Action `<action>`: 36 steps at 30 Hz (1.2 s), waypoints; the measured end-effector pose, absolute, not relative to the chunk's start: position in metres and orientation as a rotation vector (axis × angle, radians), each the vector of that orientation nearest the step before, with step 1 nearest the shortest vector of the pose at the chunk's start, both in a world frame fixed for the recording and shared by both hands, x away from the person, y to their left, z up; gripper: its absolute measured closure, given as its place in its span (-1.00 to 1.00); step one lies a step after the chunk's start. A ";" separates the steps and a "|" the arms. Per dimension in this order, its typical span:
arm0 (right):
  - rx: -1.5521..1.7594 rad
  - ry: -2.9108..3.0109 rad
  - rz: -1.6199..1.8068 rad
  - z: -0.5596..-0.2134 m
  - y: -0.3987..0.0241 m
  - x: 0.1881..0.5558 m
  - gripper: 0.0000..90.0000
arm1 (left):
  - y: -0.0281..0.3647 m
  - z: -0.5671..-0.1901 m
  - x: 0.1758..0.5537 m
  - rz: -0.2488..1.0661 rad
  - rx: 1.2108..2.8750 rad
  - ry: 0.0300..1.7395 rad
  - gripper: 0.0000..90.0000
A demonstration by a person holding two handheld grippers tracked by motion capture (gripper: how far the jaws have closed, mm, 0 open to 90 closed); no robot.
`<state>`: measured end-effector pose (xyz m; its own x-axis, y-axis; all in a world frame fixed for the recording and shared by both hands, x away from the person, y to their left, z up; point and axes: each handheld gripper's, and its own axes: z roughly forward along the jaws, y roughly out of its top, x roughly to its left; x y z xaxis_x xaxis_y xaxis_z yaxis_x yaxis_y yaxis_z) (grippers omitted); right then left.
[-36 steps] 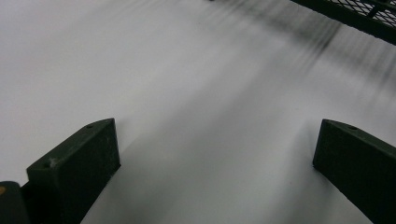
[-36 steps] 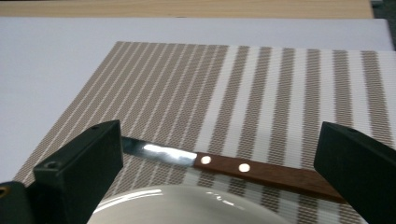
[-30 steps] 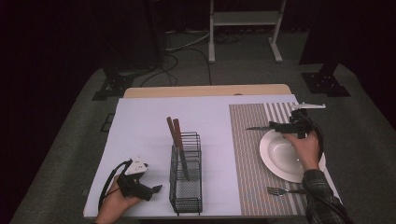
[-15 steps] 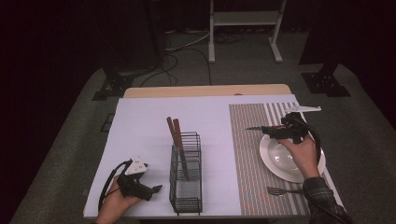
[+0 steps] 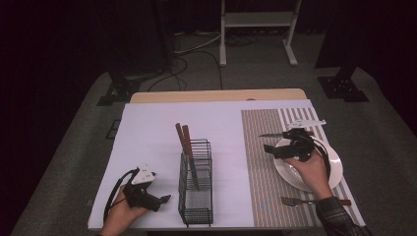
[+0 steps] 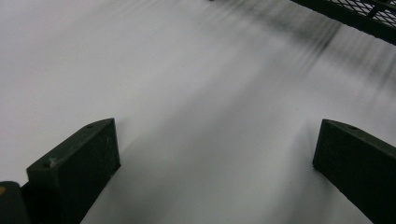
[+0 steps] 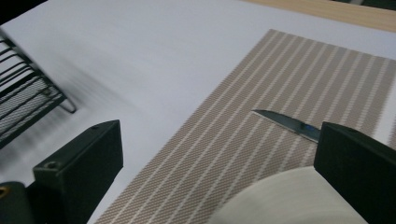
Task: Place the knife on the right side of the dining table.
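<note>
The right gripper (image 5: 268,147), jaws wide and empty, has drawn back from the steel knife (image 5: 271,134) left beyond the white round plate (image 5: 334,172), so placing looks done; the left gripper (image 5: 164,199) rests open, holding nothing.

Dark room, grey carpet (image 5: 74,162), white stand (image 5: 258,22).
</note>
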<state>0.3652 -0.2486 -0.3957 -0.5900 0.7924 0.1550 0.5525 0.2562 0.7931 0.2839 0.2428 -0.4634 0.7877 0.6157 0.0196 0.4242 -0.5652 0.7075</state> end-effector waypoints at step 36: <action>0.840 2.660 1.101 -0.448 -0.139 0.300 -0.99 | 0.243 -0.464 0.284 0.344 2.254 0.767 -1.00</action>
